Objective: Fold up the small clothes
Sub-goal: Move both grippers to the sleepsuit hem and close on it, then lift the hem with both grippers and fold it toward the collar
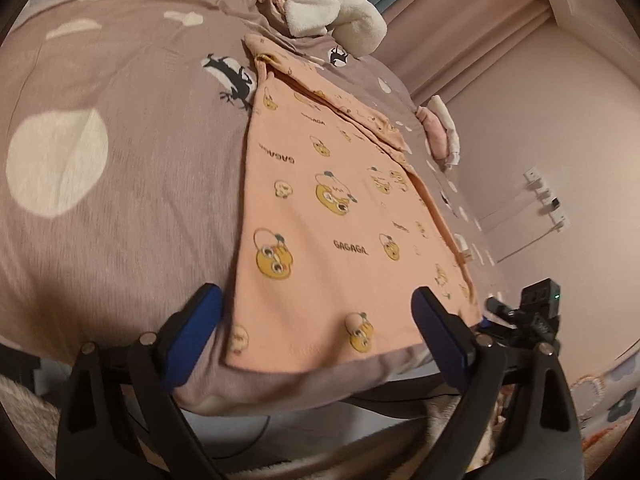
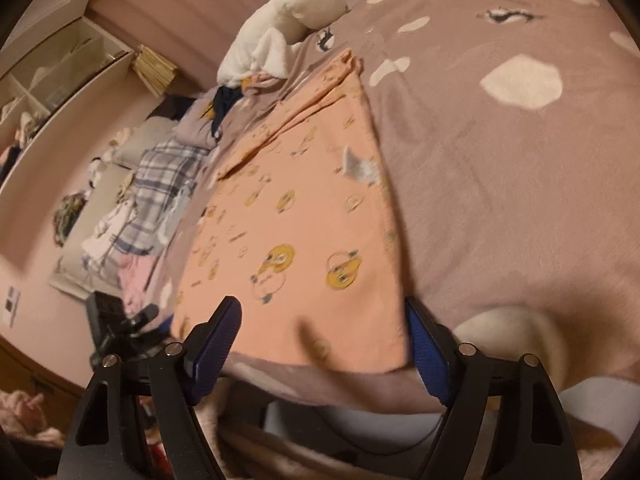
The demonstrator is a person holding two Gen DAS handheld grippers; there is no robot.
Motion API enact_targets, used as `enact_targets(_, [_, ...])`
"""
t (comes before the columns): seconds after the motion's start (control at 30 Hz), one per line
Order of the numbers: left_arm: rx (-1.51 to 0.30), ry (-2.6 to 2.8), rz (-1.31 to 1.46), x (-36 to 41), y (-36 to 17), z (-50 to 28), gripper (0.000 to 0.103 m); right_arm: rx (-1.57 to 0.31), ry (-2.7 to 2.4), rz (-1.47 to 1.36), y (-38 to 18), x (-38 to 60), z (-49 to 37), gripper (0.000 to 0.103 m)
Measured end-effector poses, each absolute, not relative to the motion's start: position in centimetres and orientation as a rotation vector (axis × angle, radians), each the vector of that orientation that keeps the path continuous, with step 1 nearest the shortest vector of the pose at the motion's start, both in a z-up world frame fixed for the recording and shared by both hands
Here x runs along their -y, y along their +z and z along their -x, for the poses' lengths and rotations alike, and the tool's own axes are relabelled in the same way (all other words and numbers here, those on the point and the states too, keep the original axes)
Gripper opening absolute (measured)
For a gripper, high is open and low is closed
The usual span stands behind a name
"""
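Note:
A small peach garment (image 1: 328, 216) printed with yellow cartoon faces and "GAGAGA" lies flat on the mauve bedspread (image 1: 120, 184), its right side folded over along its length. My left gripper (image 1: 316, 300) is open and empty, its blue pads on either side of the garment's near hem. The garment also shows in the right wrist view (image 2: 304, 232), with a grey label near its right edge. My right gripper (image 2: 324, 312) is open and empty over the near hem. The other gripper shows at the right of the left wrist view (image 1: 528, 316) and at the left of the right wrist view (image 2: 116, 328).
A white fluffy item (image 1: 328, 4) lies at the far end of the bed. A pile of clothes with a plaid piece (image 2: 160, 184) lies left of the garment. White shelves (image 2: 60, 80) stand along the wall. The bed edge (image 1: 304, 392) runs just under the grippers.

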State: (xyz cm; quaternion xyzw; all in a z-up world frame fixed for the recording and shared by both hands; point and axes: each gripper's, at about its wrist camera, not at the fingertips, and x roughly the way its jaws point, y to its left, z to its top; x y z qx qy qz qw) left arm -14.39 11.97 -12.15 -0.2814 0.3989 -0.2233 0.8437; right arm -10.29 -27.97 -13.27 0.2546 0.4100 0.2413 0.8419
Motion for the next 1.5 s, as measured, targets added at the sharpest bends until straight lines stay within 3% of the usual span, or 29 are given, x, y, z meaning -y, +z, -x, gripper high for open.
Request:
enact_targets(0.13, [-0.852,-0.483,0.677,-12.6,-12.4,15.2,0.087,-0.859,0.501,-0.549,-13.2,27.8,10.5,0.075])
enact_targets(0.2, [-0.864,-0.456,0.723,-13.2,-12.6,15.3,0.071,-0.865,0.483,-0.566,-13.4,27.9,10.4,0.067])
enact_targets(0.27, [-0.898,-0.387,0.752,-13.9,-12.9,15.4,0.041,-0.867,0.461,-0.571,-13.5,27.9,10.4,0.063])
enact_targets(0.33, [-0.908,-0.363,0.785,-14.4,-13.2,15.5,0.032,-0.86,0.459,-0.581,-13.4,27.8,10.4,0.063])
enact_targets(0.4, [-0.912,-0.353,0.807,-14.7,-13.3,15.6,0.025,-0.863,0.454,-0.569,-13.5,27.7,10.4,0.049])
enact_targets(0.43, [-0.92,-0.338,0.787,-14.6,-13.2,15.7,0.014,-0.871,0.443,-0.553,-13.5,27.5,10.2,0.043])
enact_targets(0.47, [-0.933,-0.31,0.752,-14.4,-13.1,15.7,0.005,-0.886,0.424,-0.529,-13.6,27.3,10.1,0.024])
enact_targets(0.5, [-0.942,-0.294,0.728,-14.2,-12.9,15.7,0.006,-0.907,0.411,-0.511,-13.8,27.0,9.9,0.009])
enact_targets(0.73, [-0.982,-0.261,0.654,-13.4,-11.1,15.6,0.004,-0.873,0.429,-0.553,-12.6,27.3,10.2,0.009])
enact_targets(1.03, [-0.906,-0.343,0.713,-14.3,-7.5,14.4,0.004,-0.789,0.502,-0.591,-9.4,26.9,9.0,0.009])
enact_targets(1.27, [-0.896,-0.354,0.79,-14.3,-6.9,9.4,0.004,-0.769,0.526,-0.645,-8.6,26.8,5.4,0.009])
enact_targets(1.5, [-0.895,-0.345,0.7,-13.0,-3.3,3.4,0.004,-0.761,0.507,-0.621,-6.4,26.5,0.8,0.008])
